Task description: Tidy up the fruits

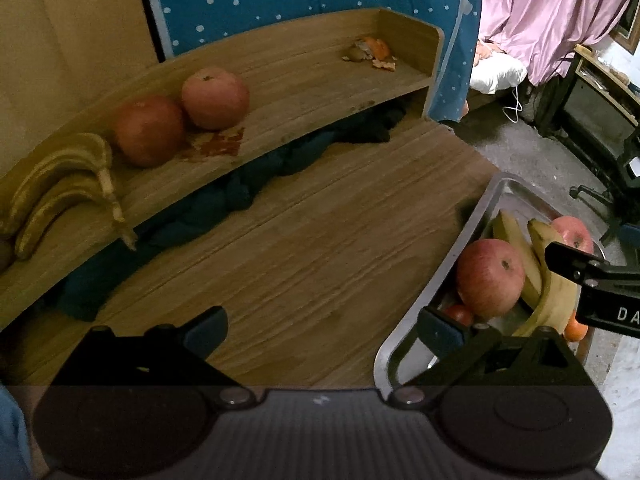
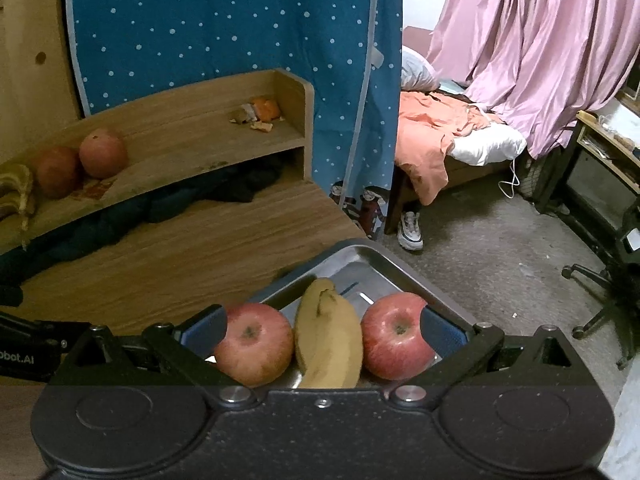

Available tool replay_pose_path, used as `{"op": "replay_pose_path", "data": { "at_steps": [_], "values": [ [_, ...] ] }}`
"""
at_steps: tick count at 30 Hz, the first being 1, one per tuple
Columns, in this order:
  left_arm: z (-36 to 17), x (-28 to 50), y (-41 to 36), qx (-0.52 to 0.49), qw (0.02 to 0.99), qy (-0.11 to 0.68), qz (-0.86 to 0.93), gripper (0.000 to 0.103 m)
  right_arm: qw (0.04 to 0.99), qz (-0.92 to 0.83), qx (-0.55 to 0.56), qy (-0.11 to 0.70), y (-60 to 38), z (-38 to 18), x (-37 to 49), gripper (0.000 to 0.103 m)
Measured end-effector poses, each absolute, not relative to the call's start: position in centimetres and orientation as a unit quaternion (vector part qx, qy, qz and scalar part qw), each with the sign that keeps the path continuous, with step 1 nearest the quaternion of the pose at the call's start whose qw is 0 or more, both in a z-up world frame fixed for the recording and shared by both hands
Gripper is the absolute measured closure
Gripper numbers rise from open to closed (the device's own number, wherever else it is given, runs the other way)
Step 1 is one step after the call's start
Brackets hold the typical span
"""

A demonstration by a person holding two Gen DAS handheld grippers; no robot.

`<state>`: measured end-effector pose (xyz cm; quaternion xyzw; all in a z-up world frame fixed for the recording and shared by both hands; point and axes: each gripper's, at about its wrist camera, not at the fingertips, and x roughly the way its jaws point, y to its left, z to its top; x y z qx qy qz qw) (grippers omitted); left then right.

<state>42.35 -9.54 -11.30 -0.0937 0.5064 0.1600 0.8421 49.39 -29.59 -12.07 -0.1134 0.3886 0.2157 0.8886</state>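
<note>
Your right tool hangs with its fingers spread wide over the shiny rectangular metal tray, gripping nothing. Between them, in the tray, lie a red-yellow apple, a pair of yellow bananas and a second red apple; whether the pads touch the apples you cannot tell. Your left tool is likewise spread apart and empty above the wood-grain desk, its right finger at the tray's rim. On the raised wooden shelf behind sit two more reddish apples touching each other, a browned banana bunch beside them, and orange peel scraps at the far end.
</note>
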Motion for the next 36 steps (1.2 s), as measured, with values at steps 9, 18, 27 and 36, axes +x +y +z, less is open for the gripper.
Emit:
{"op": "replay_pose_path", "data": {
  "at_steps": [9, 18, 27, 36],
  "values": [
    [-10.7, 38.9, -7.9, -0.092, 0.849, 0.501, 0.142, 0.0, 0.898, 0.181, -0.111, 0.385, -28.6, -11.6, 45.6, 0.001],
    [-9.6, 35.9, -6.1, -0.104, 0.866, 0.473, 0.121, 0.0, 0.919, 0.131, -0.106, 0.357, -27.8, -9.9, 41.2, 0.001],
    [-9.2, 32.4, -5.1, -0.123, 0.875, 0.453, 0.118, 0.0, 0.919, 0.119, -0.112, 0.358, -27.2, -8.9, 36.0, 0.001],
    [-8.1, 29.9, -4.8, -0.114, 0.873, 0.45, 0.149, 0.0, 0.917, 0.18, -0.11, 0.339, -26.2, -7.9, 34.6, 0.001]
  ]
}}
